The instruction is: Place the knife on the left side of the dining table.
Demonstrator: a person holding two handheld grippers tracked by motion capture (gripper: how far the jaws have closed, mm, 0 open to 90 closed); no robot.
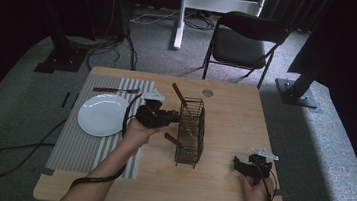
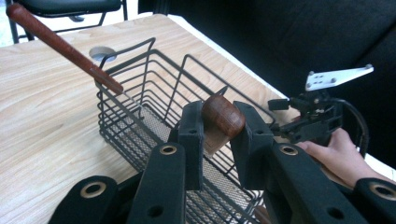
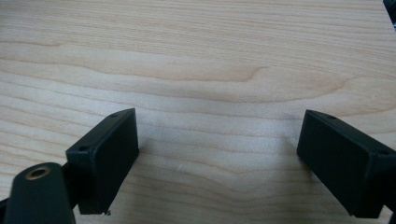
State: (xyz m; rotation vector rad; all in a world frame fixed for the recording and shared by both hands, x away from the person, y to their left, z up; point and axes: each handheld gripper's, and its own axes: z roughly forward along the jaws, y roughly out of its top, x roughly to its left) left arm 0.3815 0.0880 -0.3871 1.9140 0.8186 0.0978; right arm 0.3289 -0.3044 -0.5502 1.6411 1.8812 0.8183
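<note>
Jaws of the left gripper (image 2: 219,135) pinch a brown wooden handle (image 2: 223,115) just over the basket (image 2: 140,93) rim. Another handle (image 2: 60,44) leans out of the basket's far end. Right of the basket, the right gripper (image 3: 217,158) gapes wide, holding nothing, over bare table (image 3: 196,56).

high view overhead; gripper views close, sharing the table (image 1: 233,131)
</note>
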